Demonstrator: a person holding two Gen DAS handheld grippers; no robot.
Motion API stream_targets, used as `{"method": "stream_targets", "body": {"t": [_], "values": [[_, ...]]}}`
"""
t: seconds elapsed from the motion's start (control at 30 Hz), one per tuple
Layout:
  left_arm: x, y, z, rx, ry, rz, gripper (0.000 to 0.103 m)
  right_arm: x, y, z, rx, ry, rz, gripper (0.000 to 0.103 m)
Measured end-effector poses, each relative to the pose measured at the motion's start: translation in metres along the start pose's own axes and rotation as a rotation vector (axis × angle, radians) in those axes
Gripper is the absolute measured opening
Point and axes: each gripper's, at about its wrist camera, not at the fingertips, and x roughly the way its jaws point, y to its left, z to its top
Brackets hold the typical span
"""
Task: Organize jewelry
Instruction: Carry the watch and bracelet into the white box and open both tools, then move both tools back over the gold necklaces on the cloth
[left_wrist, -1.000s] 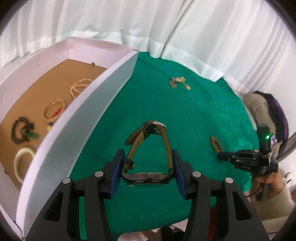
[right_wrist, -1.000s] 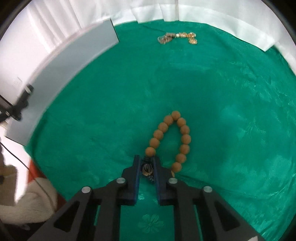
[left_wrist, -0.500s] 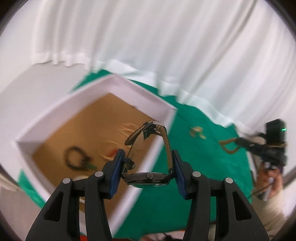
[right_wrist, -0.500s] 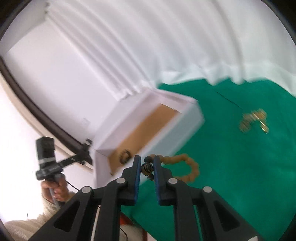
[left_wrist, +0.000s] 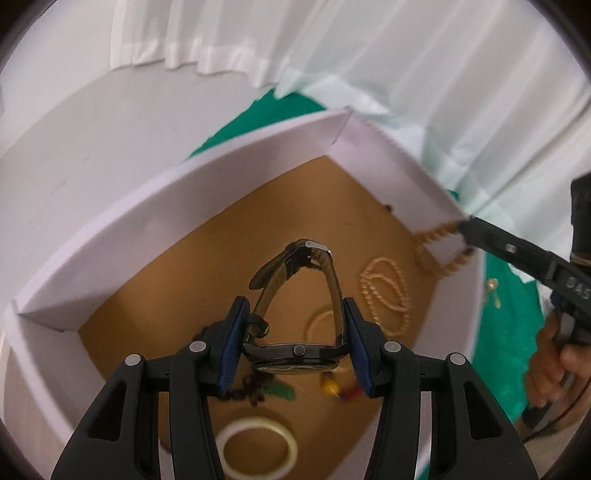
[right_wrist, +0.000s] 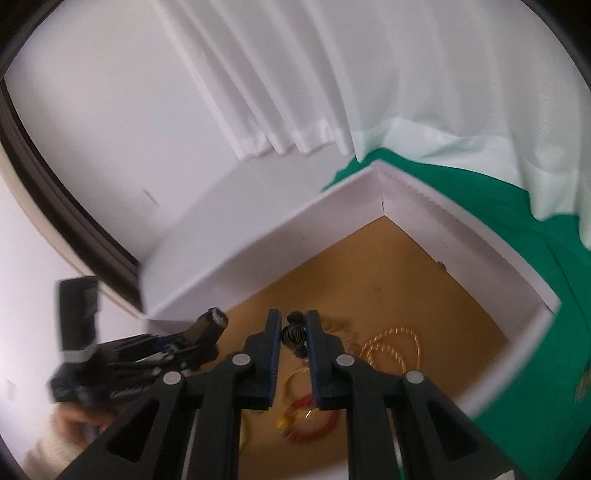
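White curtains behind; brown-floored white cardboard box (left_wrist: 184, 206) lies directly below left gripper (left_wrist: 293, 341), clamped on black leather-strapped wristwatch (left_wrist: 295, 349); right gripper (right_wrist: 293, 339) pinches tan wooden bead bracelet (left_wrist: 439, 251) over its right wall.

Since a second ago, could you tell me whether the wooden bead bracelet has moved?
Yes. The wooden bead bracelet has left the green cloth and now hangs from the right gripper over the white box, just inside its wall.

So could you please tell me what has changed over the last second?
Both claws rose from the green cloth and swung over the white box. Left claw still grips the watch; right claw still pinches the wooden bead bracelet.
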Motion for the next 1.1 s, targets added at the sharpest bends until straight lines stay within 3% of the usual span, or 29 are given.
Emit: {"method": "stream_targets", "body": {"t": [0.17,0.2,0.23,0.27,0.37,0.47,0.63,0.73,0.93,1.1], "values": [[0.029,0.006,-0.003,0.004,0.044,0.083,0.056,0.053,0.007,0.000,-0.030,0.050,-0.046,0.019],[0.030,0.007,-0.005,0.007,0.050,0.109,0.061,0.053,0.009,-0.003,-0.028,0.050,-0.045,0.027],[0.028,0.008,-0.007,0.008,0.046,0.123,0.072,0.052,0.010,-0.005,-0.026,0.046,-0.038,0.051],[0.022,0.008,-0.010,0.008,0.033,0.127,0.080,0.046,0.012,-0.009,-0.030,0.038,-0.023,0.066],[-0.004,0.004,-0.021,0.012,-0.021,0.132,0.086,0.022,0.012,-0.022,-0.082,0.007,-0.026,0.067],[-0.037,-0.007,-0.038,0.022,-0.075,0.104,0.088,-0.010,0.005,-0.043,-0.125,-0.045,-0.097,0.073],[-0.088,-0.054,-0.076,0.113,-0.164,0.062,0.093,-0.075,-0.023,-0.108,-0.161,-0.127,-0.248,0.076],[-0.105,-0.096,-0.107,0.202,-0.186,-0.001,0.096,-0.111,-0.062,-0.168,-0.131,-0.134,-0.378,0.076],[-0.085,-0.182,-0.176,0.336,-0.085,-0.204,0.098,-0.162,-0.147,-0.275,0.098,-0.092,-0.605,0.076],[-0.023,-0.232,-0.216,0.396,0.032,-0.223,0.098,-0.200,-0.187,-0.333,0.252,-0.126,-0.705,0.076]]}}
